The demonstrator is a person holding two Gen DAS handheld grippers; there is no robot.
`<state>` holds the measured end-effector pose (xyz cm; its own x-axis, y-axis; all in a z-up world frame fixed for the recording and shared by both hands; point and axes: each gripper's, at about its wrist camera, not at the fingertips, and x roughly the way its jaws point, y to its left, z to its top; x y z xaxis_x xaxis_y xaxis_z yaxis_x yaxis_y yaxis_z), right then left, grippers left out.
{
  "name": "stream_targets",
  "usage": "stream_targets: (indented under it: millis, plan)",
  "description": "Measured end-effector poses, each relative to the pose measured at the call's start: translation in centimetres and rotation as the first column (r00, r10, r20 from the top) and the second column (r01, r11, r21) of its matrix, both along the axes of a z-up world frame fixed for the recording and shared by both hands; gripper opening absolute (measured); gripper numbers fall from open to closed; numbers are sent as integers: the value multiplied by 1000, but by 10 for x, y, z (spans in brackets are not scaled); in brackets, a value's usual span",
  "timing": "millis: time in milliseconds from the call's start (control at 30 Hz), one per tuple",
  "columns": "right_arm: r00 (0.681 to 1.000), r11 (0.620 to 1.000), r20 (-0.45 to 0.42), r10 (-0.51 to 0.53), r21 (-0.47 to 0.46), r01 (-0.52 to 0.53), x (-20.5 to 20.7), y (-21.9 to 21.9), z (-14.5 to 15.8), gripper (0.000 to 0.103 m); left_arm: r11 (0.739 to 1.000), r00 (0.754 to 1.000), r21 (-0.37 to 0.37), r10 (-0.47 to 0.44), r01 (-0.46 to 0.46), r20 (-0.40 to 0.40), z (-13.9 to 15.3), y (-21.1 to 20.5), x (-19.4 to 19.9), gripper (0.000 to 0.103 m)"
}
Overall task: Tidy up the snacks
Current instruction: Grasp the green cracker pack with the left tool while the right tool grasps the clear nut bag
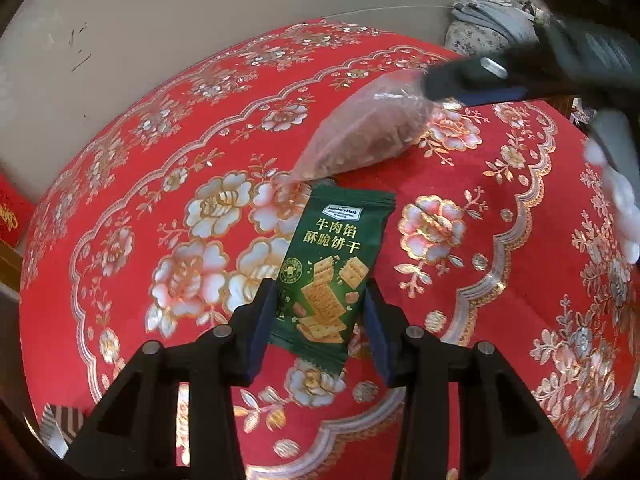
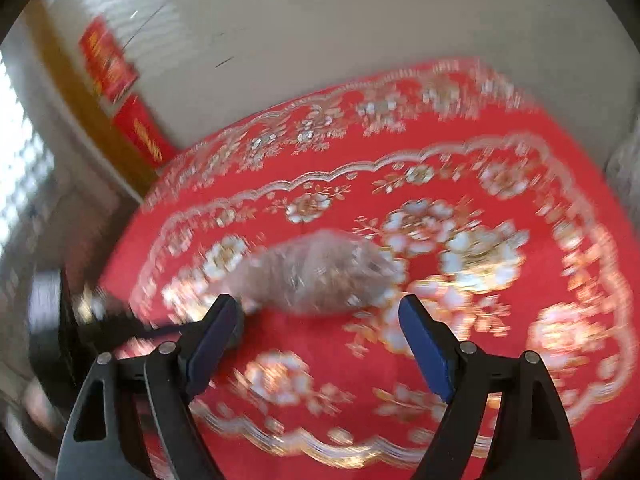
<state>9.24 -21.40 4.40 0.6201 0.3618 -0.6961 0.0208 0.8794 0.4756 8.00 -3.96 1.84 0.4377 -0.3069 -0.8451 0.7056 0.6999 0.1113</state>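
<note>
The left gripper (image 1: 320, 312) stood over the red flowered tablecloth (image 1: 520, 184) with its jaws spread just wider than the green cracker packet (image 1: 329, 276), one blue pad on each long edge. Whether the pads actually touched the wrapper I couldn't tell; it read as bracketed, not yet pinched. The packet lay flat near the middle of the table, its top end almost under the corner of a clear bag of brown snacks (image 1: 368, 136).

That bag sat just beyond the packet, tilted. In the left view the right gripper (image 2: 320, 312) looked to be at its upper end, but the right view was smeared with blur and showed the jaws wide apart with the bag lying between and ahead of them, so nothing was clamped there.

My read: this was the pick-up step, with both snacks lined up for grasping. Next, the left jaws needed to close squarely on the packet's sides and lift without dragging the bag's corner.
</note>
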Motion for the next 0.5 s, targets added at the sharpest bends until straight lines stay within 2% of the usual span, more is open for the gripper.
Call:
stream_targets:
  millis: [100, 133, 167, 200, 300, 400, 467, 500]
  plan:
    - [998, 998, -33, -59, 2, 59, 11, -1, -5, 88, 1000, 1000, -1, 21, -21, 15, 3, -2, 0, 46]
    - [997, 998, -40, -67, -1, 67, 17, -1, -7, 88, 999, 999, -8, 36, -36, 11, 4, -2, 2, 50]
    - [996, 998, -53, -67, -1, 67, 21, 0, -11, 89, 999, 999, -11, 47, -47, 5, 4, -3, 4, 60]
    - [995, 998, -72, -68, -5, 67, 24, 2, -14, 89, 998, 998, -17, 58, -58, 1, 3, -4, 6, 64]
    - [994, 999, -104, -39, 10, 41, 34, 9, -23, 89, 999, 999, -15, 48, -48, 8, 1, -9, 8, 66]
    - [998, 1000, -65, 0, 2, 0, 38, 16, -27, 88, 997, 998, -39, 66, -66, -6, -3, -8, 11, 66]
    - [999, 999, -28, 37, -4, -37, 36, 19, -29, 63, 995, 996, -58, 85, -87, -30, -4, -5, 13, 65]
    - [998, 998, -20, 58, 6, -58, 34, 19, -31, 55, 993, 995, -72, 88, -91, -41, -4, -4, 14, 63]
